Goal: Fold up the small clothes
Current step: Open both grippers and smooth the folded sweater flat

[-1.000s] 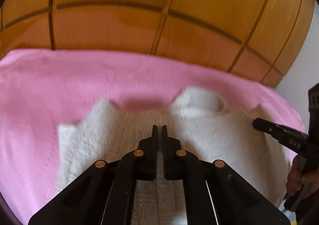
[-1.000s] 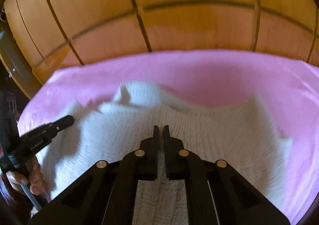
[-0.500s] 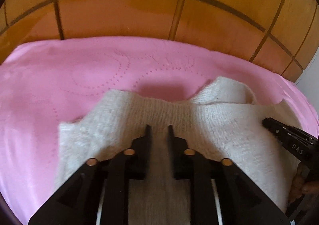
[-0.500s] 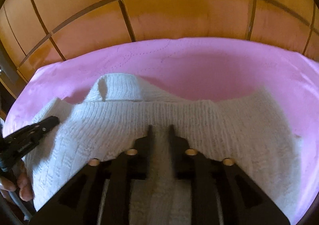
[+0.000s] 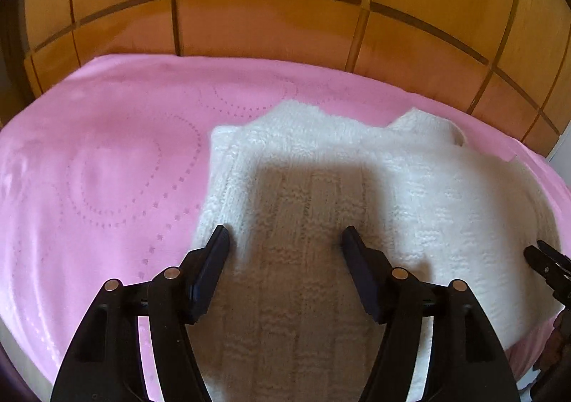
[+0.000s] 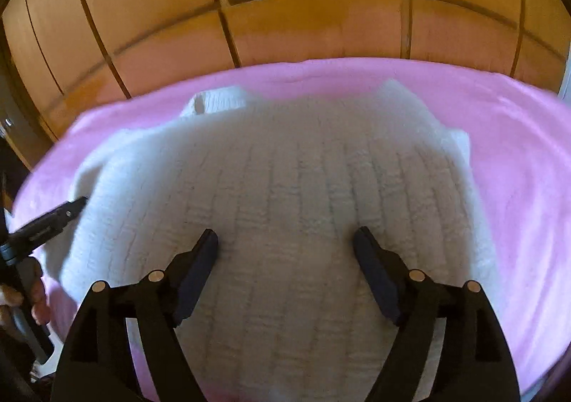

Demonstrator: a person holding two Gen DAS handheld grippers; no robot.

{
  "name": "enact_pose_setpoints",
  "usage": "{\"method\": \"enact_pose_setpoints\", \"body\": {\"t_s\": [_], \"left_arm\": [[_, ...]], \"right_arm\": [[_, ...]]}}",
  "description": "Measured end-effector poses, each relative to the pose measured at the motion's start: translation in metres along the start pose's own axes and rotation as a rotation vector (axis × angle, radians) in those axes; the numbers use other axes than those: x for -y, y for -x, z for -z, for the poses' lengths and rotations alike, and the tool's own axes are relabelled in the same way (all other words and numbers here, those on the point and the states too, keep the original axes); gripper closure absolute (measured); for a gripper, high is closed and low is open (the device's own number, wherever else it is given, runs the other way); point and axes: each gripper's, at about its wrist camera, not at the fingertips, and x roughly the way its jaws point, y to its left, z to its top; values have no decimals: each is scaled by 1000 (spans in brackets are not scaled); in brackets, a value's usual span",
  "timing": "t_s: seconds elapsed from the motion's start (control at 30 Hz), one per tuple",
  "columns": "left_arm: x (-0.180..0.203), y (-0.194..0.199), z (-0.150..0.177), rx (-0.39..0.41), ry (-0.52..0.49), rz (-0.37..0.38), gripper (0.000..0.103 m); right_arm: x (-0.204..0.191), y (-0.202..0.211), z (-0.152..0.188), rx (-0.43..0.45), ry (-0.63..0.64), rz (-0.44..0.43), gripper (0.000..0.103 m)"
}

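Observation:
A white knitted sweater (image 5: 357,188) lies folded on a pink bedcover (image 5: 107,170), its collar at the far right edge. My left gripper (image 5: 285,239) hovers over the sweater's left part, its jaws opening, wide apart, with knit below them but nothing pinched. In the right wrist view the same sweater (image 6: 285,181) fills the middle. My right gripper (image 6: 285,239) stands above it, jaws opening and spread wide, pressing on nothing. The other gripper's tip shows at each view's side edge.
A wooden panelled headboard (image 5: 267,9) rises behind the pink bedcover (image 6: 517,152). A hand (image 6: 35,298) holding the left tool shows at the right wrist view's left edge. Bare pink cover lies left of the sweater in the left wrist view.
Both grippers went from shut on the sweater's lifted edge to wide open. The raised edge has dropped flat onto the sweater, and both grippers came down closer over it.

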Motion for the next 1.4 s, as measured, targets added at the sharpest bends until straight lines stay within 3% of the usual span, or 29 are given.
{"method": "enact_pose_setpoints", "body": {"t_s": [0.13, 0.3, 0.4, 0.53, 0.57, 0.63, 0.93, 1.2, 1.4], "left_arm": [[11, 28, 0, 57, 16, 51, 38], [39, 52, 19, 79, -48, 97, 38], [55, 49, 31, 50, -93, 116, 38], [75, 25, 50, -16, -172, 84, 37], [77, 20, 56, -27, -186, 66, 37], [76, 22, 58, -20, -175, 70, 37], [72, 42, 58, 12, -166, 76, 37], [60, 56, 56, 36, -139, 57, 37], [32, 59, 42, 69, -81, 24, 31]], "right_arm": [[2, 19, -7, 7, -28, 12, 24], [-5, 44, -4, 46, -5, 22, 21], [3, 53, 8, 57, -22, 64, 15], [46, 28, 32, -58, -134, 116, 17], [59, 22, 39, -63, -183, 76, 17], [69, 28, 43, -10, -217, 26, 17], [52, 35, 38, -9, -164, 73, 14], [35, 55, 18, 64, -150, 60, 14], [30, 37, 3, 56, -131, 77, 13]]}}
